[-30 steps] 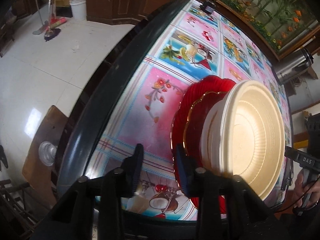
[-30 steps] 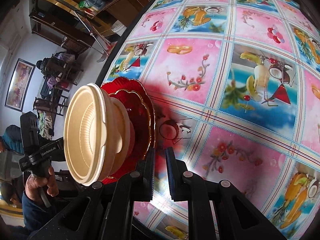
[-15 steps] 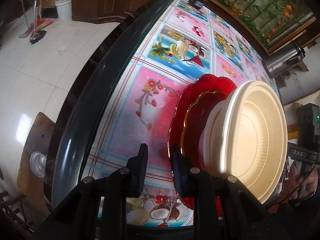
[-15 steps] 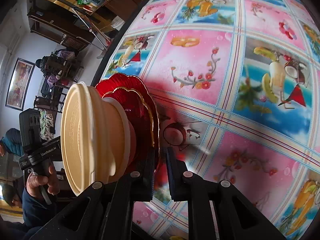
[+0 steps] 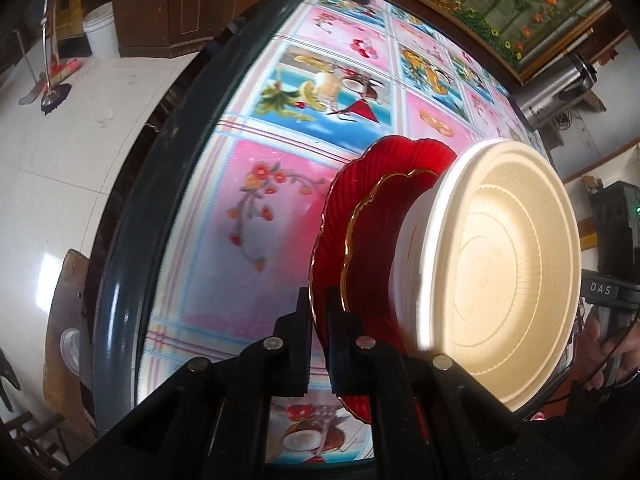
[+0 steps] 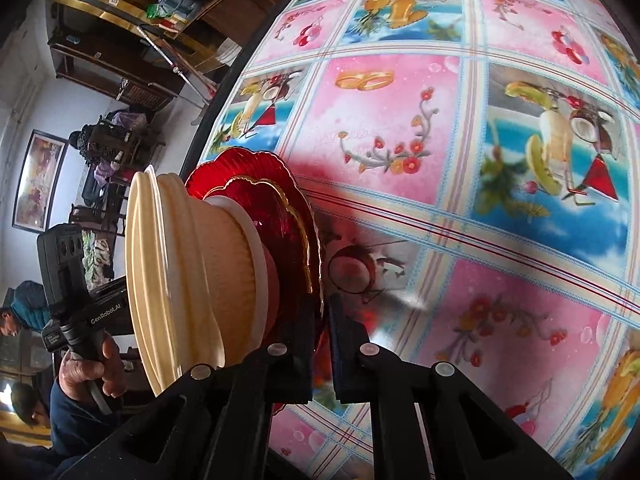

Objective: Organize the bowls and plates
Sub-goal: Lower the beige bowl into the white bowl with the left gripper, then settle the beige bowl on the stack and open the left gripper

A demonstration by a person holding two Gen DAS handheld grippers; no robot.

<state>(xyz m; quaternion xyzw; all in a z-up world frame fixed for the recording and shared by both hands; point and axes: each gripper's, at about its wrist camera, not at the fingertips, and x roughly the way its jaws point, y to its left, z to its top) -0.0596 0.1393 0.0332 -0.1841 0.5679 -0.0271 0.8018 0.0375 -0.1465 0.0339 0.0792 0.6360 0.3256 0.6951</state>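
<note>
A stack stands on the flowered tablecloth: a large red plate (image 5: 332, 216) at the bottom, a smaller gold-rimmed red plate (image 5: 372, 240) on it, then cream bowls (image 5: 508, 276) nested on top. My left gripper (image 5: 319, 304) is closing its jaws, and the rim of the large red plate sits pinched between the pads. From the opposite side, my right gripper (image 6: 322, 316) is also closing, with the large red plate (image 6: 248, 168) rim between its pads. The cream bowls (image 6: 172, 272) and the gold-rimmed plate (image 6: 280, 220) stay on top.
The table's dark rounded edge (image 5: 132, 216) runs close to the left of the stack. Beyond it are a tiled floor, a white bucket (image 5: 100, 36), a broom (image 5: 52, 88) and a wooden stool (image 5: 64, 320). A steel urn (image 5: 560, 88) stands at the far right. People sit in the room behind.
My left gripper has slid in over the large red plate's rim and its jaws have come together on it. The right gripper's jaws have narrowed onto the rim on the other side.
</note>
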